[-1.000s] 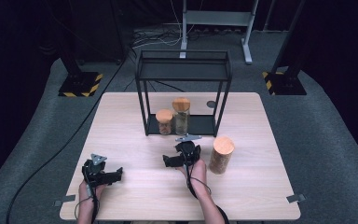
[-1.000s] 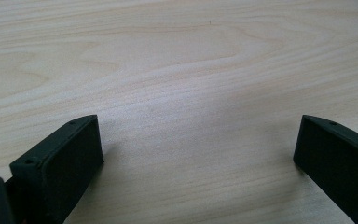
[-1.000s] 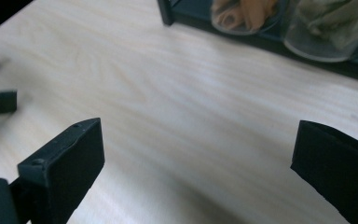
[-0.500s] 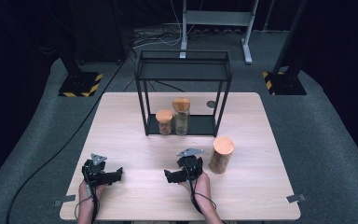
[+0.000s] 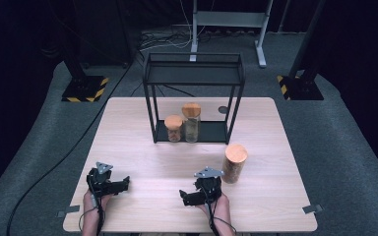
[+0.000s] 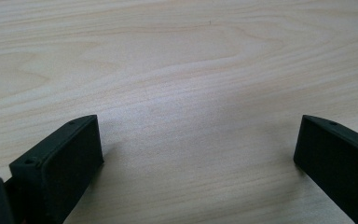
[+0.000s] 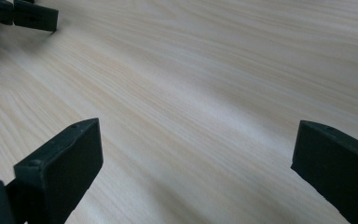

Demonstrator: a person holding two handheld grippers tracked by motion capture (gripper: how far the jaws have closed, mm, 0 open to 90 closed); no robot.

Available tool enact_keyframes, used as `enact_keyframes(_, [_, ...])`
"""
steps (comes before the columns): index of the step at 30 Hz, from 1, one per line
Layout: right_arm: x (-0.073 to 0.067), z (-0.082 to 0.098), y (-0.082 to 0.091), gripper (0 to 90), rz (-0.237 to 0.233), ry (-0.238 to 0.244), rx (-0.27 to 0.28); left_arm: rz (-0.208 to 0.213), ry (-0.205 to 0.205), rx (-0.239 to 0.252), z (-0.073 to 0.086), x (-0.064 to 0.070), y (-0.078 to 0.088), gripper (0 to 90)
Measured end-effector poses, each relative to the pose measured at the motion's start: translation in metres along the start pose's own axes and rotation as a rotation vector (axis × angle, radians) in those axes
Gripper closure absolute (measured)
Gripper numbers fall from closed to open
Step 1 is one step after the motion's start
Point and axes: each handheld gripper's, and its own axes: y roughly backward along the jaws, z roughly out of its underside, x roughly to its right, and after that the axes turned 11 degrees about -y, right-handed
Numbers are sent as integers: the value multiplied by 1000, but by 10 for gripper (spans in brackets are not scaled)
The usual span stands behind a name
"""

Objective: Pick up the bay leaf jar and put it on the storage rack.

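The high view takes in the whole table [image 5: 142,123]: a black wire rack [image 5: 193,78] stands at the far middle, with a short jar [image 5: 173,128] and a taller jar [image 5: 191,122] side by side on its bottom shelf. A third cork-lidded jar [image 5: 234,163] stands upright on the bare wood, nearer and to the right of the rack. The right gripper [image 5: 189,195] rests low at the near edge, just left of that jar and not touching it. The left gripper [image 5: 120,184] sits at the near left.

The left gripper view shows what the high view cannot: wide-spread jaws with bare wood grain between them. The right gripper view shows equally wide jaws, with the left gripper's tips at its far left corner.
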Motion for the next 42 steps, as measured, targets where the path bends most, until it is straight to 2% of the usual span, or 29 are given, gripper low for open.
enact_keyframes(13, [17, 29, 23, 3, 48, -24, 15, -1, -2, 0, 0, 0, 0, 3])
enact_keyframes(20, [33, 47, 37, 0, 72, -43, 28, -1, -1, 0, 0, 0, 0, 3])
enact_keyframes(25, [46, 59, 50, 0, 112, -51, 40, -1, -2, 0, 0, 0, 0, 3])
enact_keyframes(28, [54, 62, 55, 0, 130, -69, 56, -1, -1, 0, 0, 0, 0, 3])
enact_keyframes(33, [61, 61, 61, 0, 160, -73, 89, -1, -1, 0, 0, 0, 0, 3])
enact_keyframes(39, [68, 56, 64, 0, 183, -66, 123, -1, -2, 0, 0, 0, 0, 3])
enact_keyframes(42, [70, 54, 64, 0, 206, -47, 137, 0, -1, 0, 0, 0, 0, 4])
